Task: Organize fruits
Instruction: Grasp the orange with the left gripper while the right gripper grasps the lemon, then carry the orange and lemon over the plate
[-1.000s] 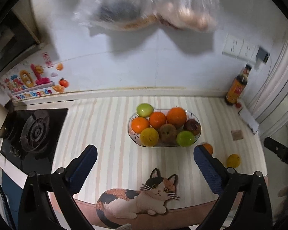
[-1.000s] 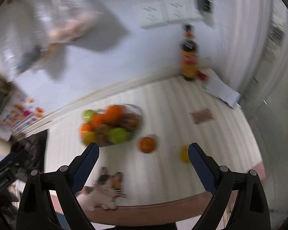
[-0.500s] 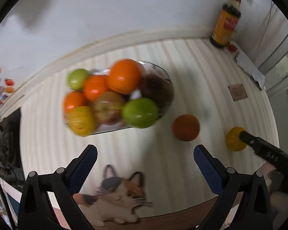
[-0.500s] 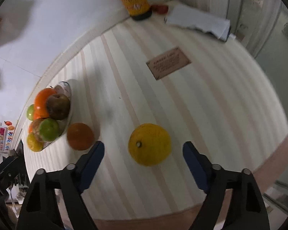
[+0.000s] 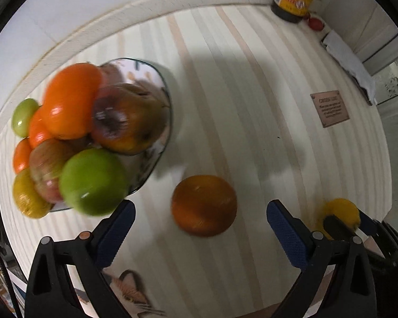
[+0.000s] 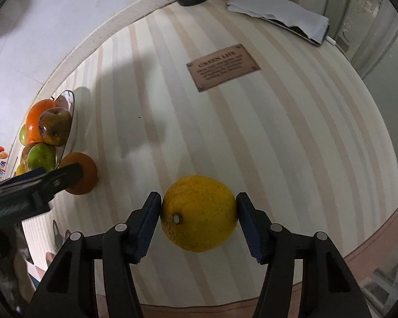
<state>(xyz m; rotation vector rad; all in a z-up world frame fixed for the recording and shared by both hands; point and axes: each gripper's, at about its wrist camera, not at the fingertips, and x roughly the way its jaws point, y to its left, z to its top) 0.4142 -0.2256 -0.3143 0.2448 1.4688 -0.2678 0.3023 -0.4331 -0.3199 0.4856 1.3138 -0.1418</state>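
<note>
1. Yellow fruit (image 6: 199, 216) sits on the striped desk (image 6: 278, 132), pinched between the right tool's (image 6: 199, 222) blue pads.
2. Orange (image 5: 204, 209) lies loose on the desk beside the fruit bowl (image 5: 161, 137), between the left tool's (image 5: 199, 225) spread fingers.

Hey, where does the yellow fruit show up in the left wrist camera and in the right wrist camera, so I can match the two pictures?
Left wrist: the yellow fruit sits at lower right, partly hidden behind the right gripper.
Right wrist: it sits low and centre, between the right gripper's blue pads.
Shared landmark: the brown plaque on the striped counter, beyond the fruit in both.
</note>
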